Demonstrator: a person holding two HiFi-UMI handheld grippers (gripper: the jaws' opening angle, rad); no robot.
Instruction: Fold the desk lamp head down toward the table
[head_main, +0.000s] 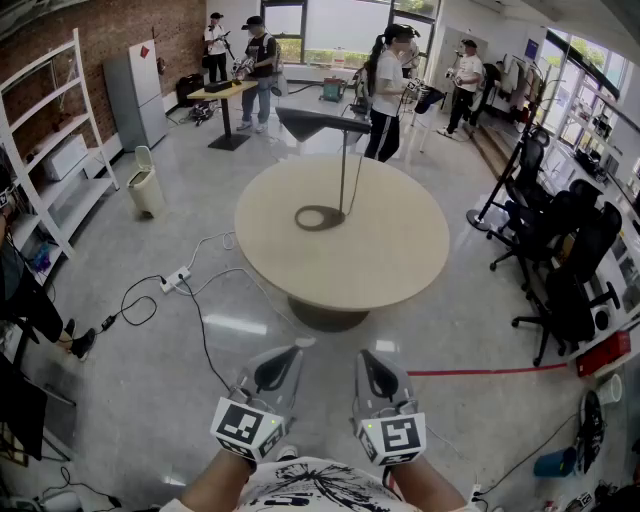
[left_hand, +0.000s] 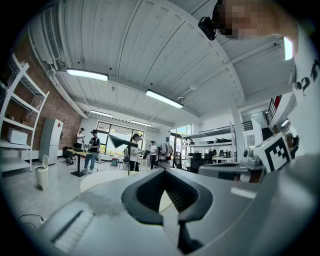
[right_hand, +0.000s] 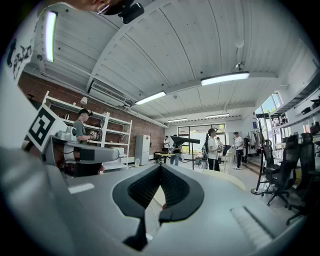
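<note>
Standing on the round table (head_main: 400, 250) in the upper middle of the frame, the desk lamp (head_main: 343, 170) holds its long head (head_main: 320, 122) level, well ahead of the left gripper (head_main: 283, 360) and right gripper (head_main: 368, 360) at bottom centre, both closed on nothing and about equally near.

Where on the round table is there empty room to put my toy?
Almost anywhere. The table is bare along its near edge and right side. Only the middle is taken, where the lamp base sits, with the lamp head hanging over the far side.
</note>
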